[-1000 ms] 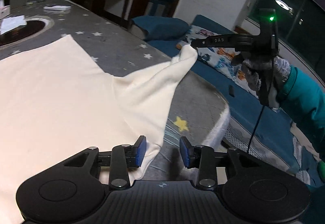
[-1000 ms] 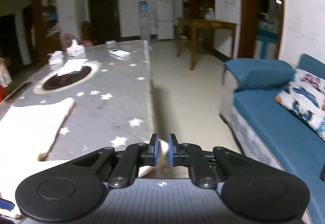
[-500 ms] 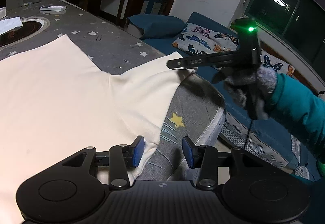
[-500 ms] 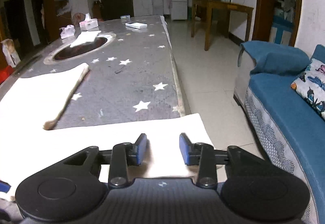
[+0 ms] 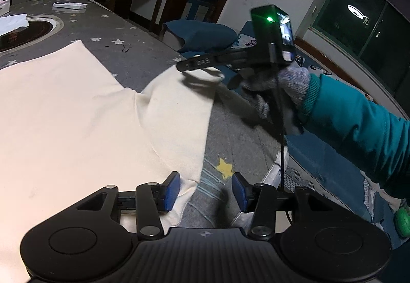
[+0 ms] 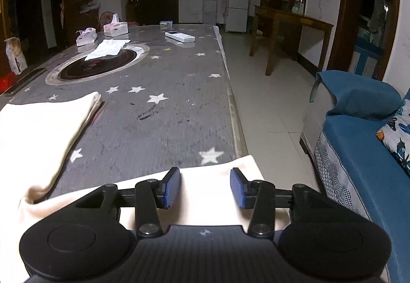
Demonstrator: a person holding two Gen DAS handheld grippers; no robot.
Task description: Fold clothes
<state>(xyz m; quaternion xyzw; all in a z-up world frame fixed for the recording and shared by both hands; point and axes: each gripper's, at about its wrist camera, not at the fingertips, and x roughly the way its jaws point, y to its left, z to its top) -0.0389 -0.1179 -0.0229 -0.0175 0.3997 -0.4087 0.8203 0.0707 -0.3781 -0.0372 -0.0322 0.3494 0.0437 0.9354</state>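
Observation:
A cream garment [image 5: 64, 113] lies spread on the grey star-print table [image 5: 133, 52]. Its sleeve [image 5: 179, 103] stretches toward the table's right edge. My left gripper [image 5: 205, 190] hovers over the sleeve's near corner. Its jaws are opening, and the cloth edge lies by the left pad [image 5: 171, 190], unpinched. A gloved hand in a teal sleeve [image 5: 353, 113] holds my right gripper [image 5: 184, 66] over the sleeve end. In the right wrist view the right gripper [image 6: 205, 187] has its jaws opening. The sleeve end [image 6: 217, 170] lies flat under them, not gripped.
A round dark hotplate [image 6: 100, 65] with a white cloth on it, two tissue boxes [image 6: 115, 28] and a white remote [image 6: 179, 37] sit at the table's far end. A blue sofa [image 6: 358, 144] with a butterfly pillow stands right of the table edge, with tiled floor between.
The right gripper came down and left toward the table and opened, letting go of the sleeve end. The sleeve, lifted a second ago, now lies flat. The left jaws widened slightly.

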